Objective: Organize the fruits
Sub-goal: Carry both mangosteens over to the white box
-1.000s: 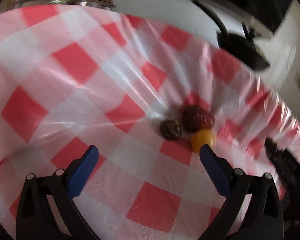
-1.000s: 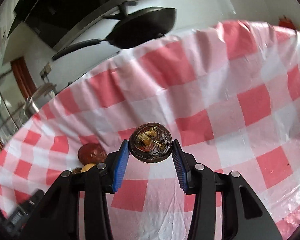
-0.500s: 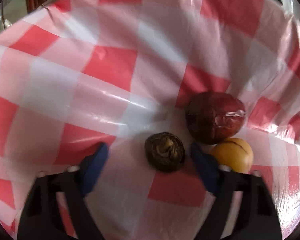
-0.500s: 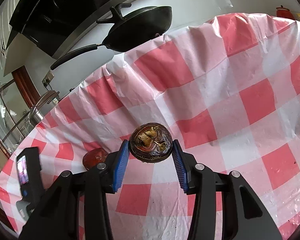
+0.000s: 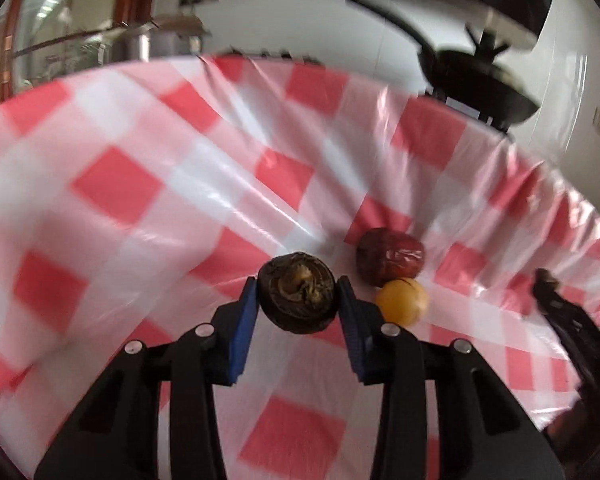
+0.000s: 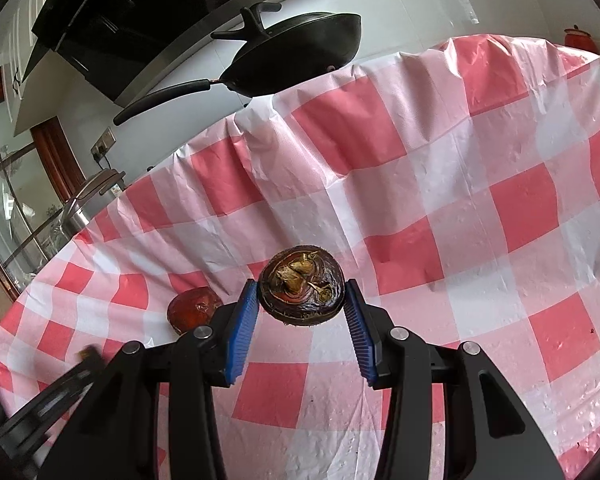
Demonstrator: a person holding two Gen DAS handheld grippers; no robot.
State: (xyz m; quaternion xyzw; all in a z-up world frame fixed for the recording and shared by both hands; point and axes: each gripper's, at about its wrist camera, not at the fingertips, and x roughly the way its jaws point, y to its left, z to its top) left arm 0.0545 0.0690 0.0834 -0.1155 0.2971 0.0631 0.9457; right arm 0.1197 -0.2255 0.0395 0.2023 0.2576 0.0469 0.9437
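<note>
While both grippers carry fruit: nothing is sorted yet.
Left fruit: a dark water chestnut point(image 5: 298, 298) at lower centre of the left wrist view, between the blue pads point(image 5: 244, 330) of the left gripper point(image 5: 298, 312), whose jaws are closing on it.
Right fruit: a larger dark chestnut point(image 6: 301, 285) pinched narrow by the right gripper point(image 6: 302, 320), lower centre.
Left behind: red date point(image 5: 390, 256) and yellow fruit point(image 5: 402, 301), touching, on the checked tablecloth point(image 5: 140, 200).
Risk: a round, hard shell may squirt out of the pads if lifted before the grip settles.
</note>
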